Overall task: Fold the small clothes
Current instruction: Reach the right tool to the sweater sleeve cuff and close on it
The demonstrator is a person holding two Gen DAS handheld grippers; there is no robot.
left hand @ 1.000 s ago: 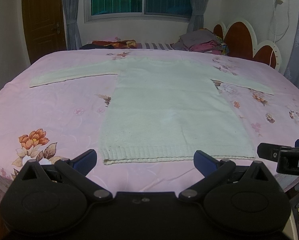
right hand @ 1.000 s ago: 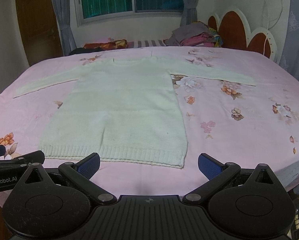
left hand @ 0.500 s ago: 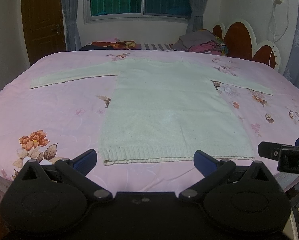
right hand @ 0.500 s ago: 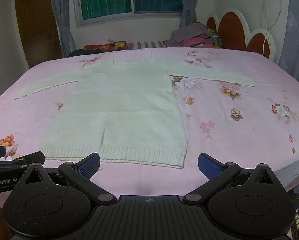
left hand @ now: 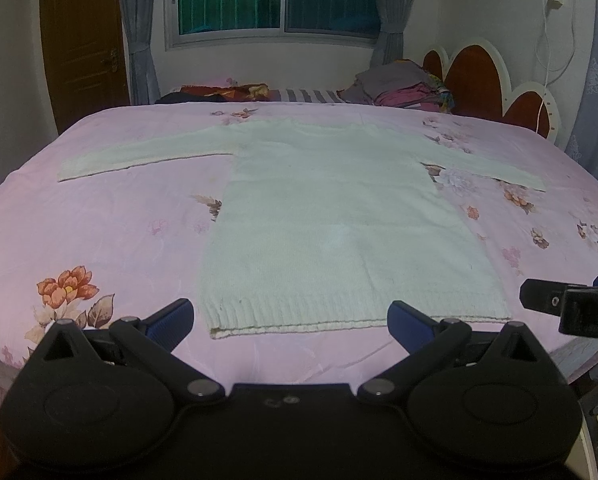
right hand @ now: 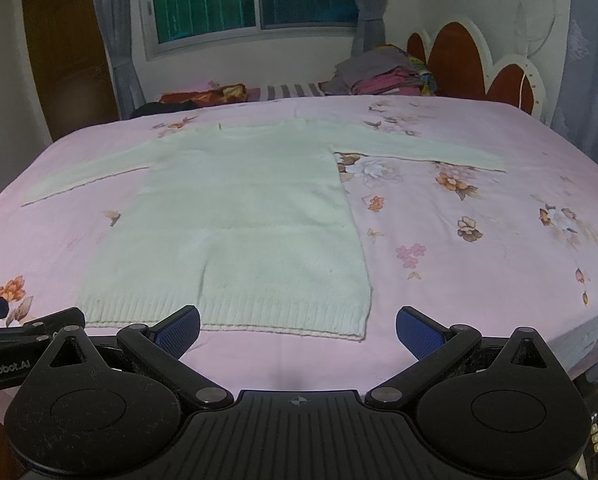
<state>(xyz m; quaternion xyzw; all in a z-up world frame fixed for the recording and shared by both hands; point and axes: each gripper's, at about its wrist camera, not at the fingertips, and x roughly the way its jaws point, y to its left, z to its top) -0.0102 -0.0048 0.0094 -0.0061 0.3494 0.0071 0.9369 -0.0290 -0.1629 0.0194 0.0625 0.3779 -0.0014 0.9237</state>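
A pale cream knitted sweater point(left hand: 339, 224) lies flat on the pink floral bedspread point(left hand: 99, 232), both sleeves spread sideways and the ribbed hem nearest me. My left gripper point(left hand: 291, 320) hovers open just in front of the hem, nothing between its blue pads. The right wrist view has the same sweater point(right hand: 239, 232) left of centre. My right gripper point(right hand: 299, 330) stands open over the hem's right corner and holds nothing. Each gripper's black body pokes into the other's view at the side edge.
A stack of folded clothes point(left hand: 399, 88) and a dark red bundle point(left hand: 219, 91) lie at the far edge of the bed. A scalloped headboard point(left hand: 495, 80) stands to the right. Behind are a window, curtains and a wooden door point(left hand: 83, 40).
Both views have shifted very slightly; the sweater and both open grippers stand as before.
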